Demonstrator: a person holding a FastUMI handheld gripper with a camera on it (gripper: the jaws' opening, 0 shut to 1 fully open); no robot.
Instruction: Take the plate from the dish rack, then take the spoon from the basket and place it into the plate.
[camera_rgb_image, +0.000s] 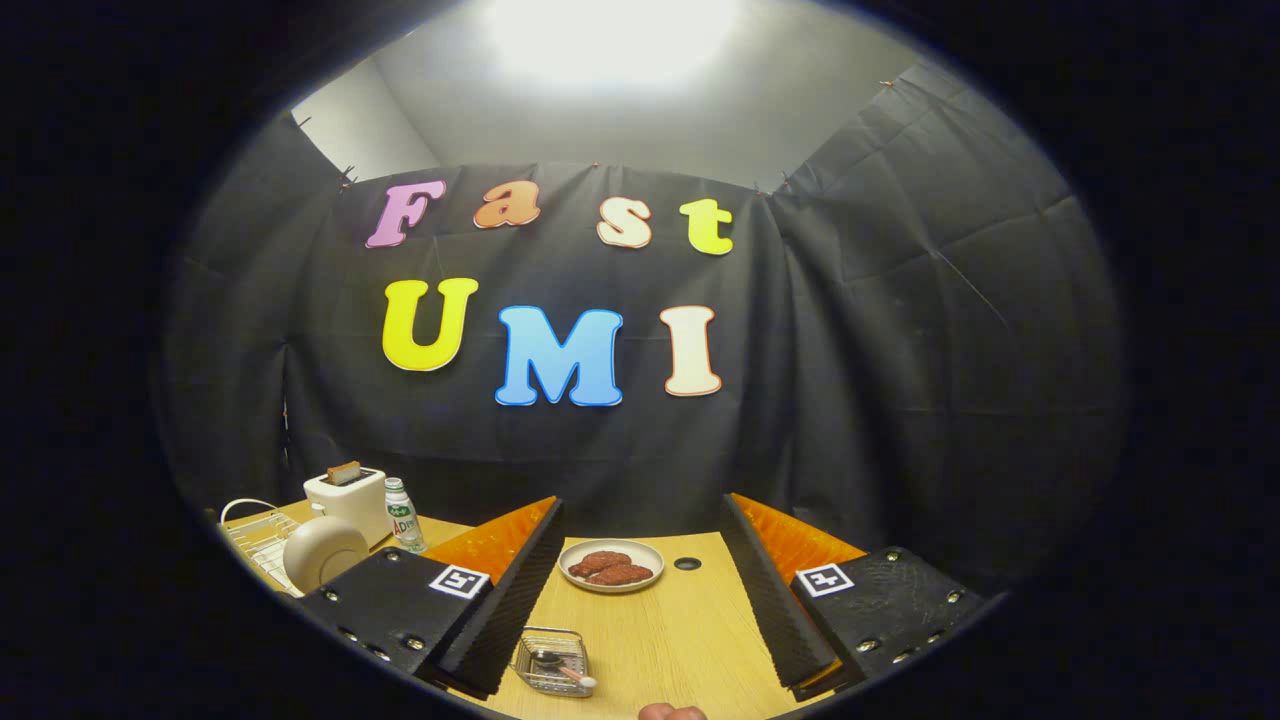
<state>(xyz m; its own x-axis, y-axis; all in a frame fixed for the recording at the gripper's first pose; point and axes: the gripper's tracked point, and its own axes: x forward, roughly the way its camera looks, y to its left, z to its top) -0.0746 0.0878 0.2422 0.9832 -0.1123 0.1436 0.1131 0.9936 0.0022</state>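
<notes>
The spoon (566, 668) lies in a small wire basket (551, 661) on the table (670, 630), just beside the inner edge of the left finger. Its long axis runs slantwise across the basket: the dark bowl end points away and toward the left finger, the pale handle tip points nearer and to the right, poking up at the basket's rim. There is one spoon and one basket.

The plate (326, 550), cream-coloured, stands on edge in a white wire dish rack (252, 535) beyond the left finger, its broad face turned roughly toward the camera (only one plate shows in the rack, and the finger's black body hides its lower part).

The hand-held gripper (640, 640) has its two fingers spread wide apart, holding nothing; bare table lies between them.

Ahead of the fingers, between their tips, sits one shallow dish (611, 565) with two reddish-brown pieces of food on it. Just beside it to the right is a small dark round hole (687, 563) in the tabletop. Behind the rack stand one white toaster (347, 497) with a slice sticking out of it, and one small bottle (403, 514) with a white cap and a green label.

The table is light wood-grain. Black cloth walls close the booth on three sides, with a pale ceiling and a bright light above.
</notes>
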